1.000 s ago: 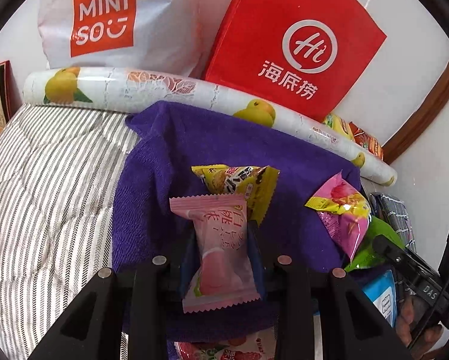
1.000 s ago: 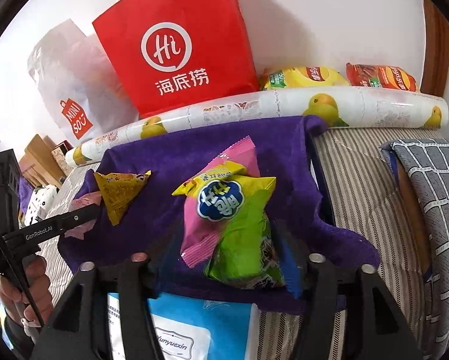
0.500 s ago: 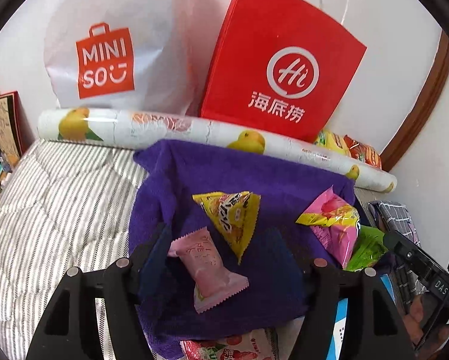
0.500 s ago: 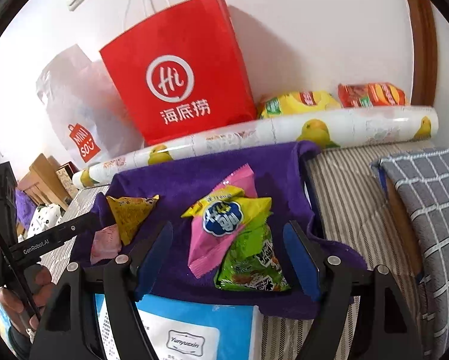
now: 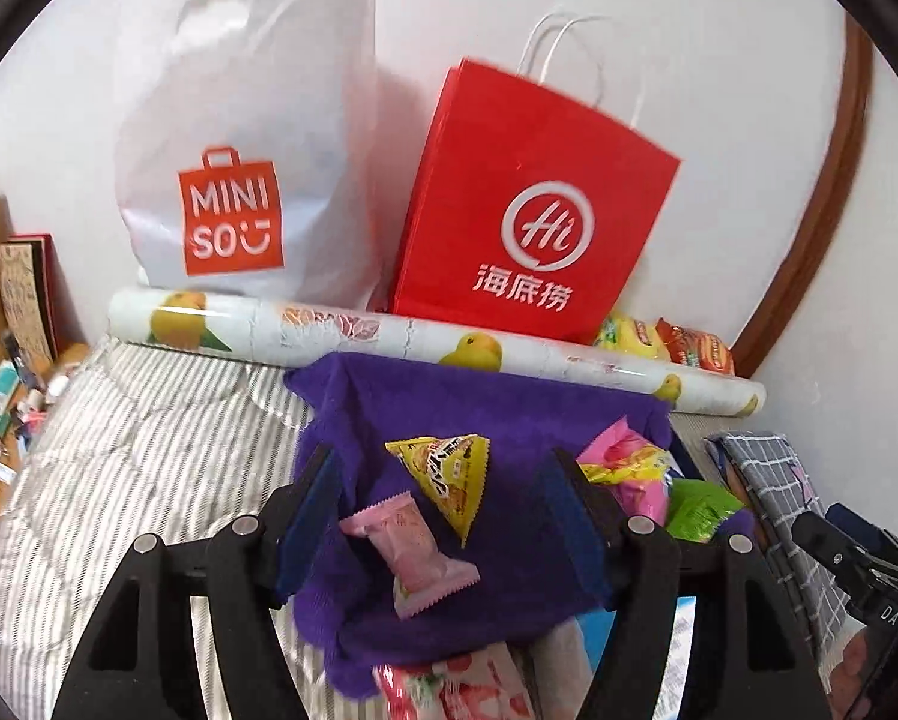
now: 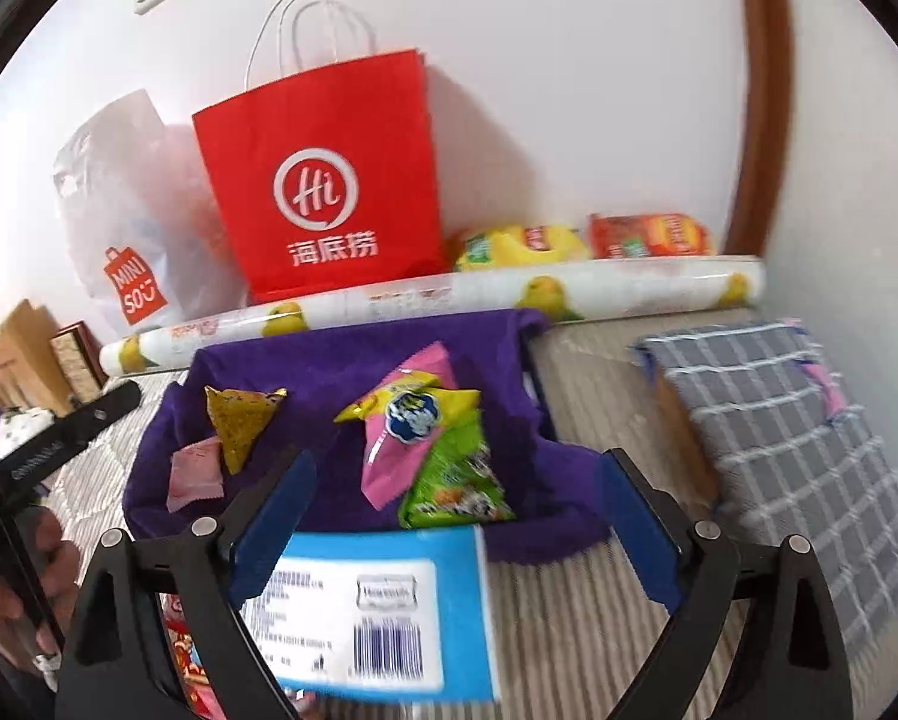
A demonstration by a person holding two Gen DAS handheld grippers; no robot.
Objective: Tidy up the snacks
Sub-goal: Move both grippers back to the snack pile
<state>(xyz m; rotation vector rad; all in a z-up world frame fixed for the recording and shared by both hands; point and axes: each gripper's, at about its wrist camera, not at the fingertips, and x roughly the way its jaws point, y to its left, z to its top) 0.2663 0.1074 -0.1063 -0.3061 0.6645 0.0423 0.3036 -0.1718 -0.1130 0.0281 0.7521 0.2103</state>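
Observation:
A purple towel (image 5: 389, 408) (image 6: 305, 366) lies on the striped bed. On it rest a pale pink candy packet (image 5: 416, 549) (image 6: 194, 474), a yellow triangular snack (image 5: 449, 471) (image 6: 239, 420), a pink-and-yellow packet (image 5: 623, 465) (image 6: 401, 438) and a green packet (image 5: 698, 516) (image 6: 455, 486). My left gripper (image 5: 443, 534) is open and empty, held above and behind the pink candy. My right gripper (image 6: 455, 516) is open and empty, drawn back from the green packet. A blue-and-white pack (image 6: 365, 606) lies at the towel's near edge.
A red paper bag (image 5: 533, 228) and a white MINISO bag (image 5: 239, 150) stand against the wall behind a fruit-printed roll (image 5: 389, 336). Yellow and orange snack packs (image 6: 581, 240) lie behind the roll. A grey checked cloth (image 6: 779, 432) lies at right. A red-and-pink packet (image 5: 455, 687) lies near the towel's front.
Both grippers opened and let go of their snacks: the pink candy and the green and pink packets now lie on the towel. Both grippers have pulled back and up.

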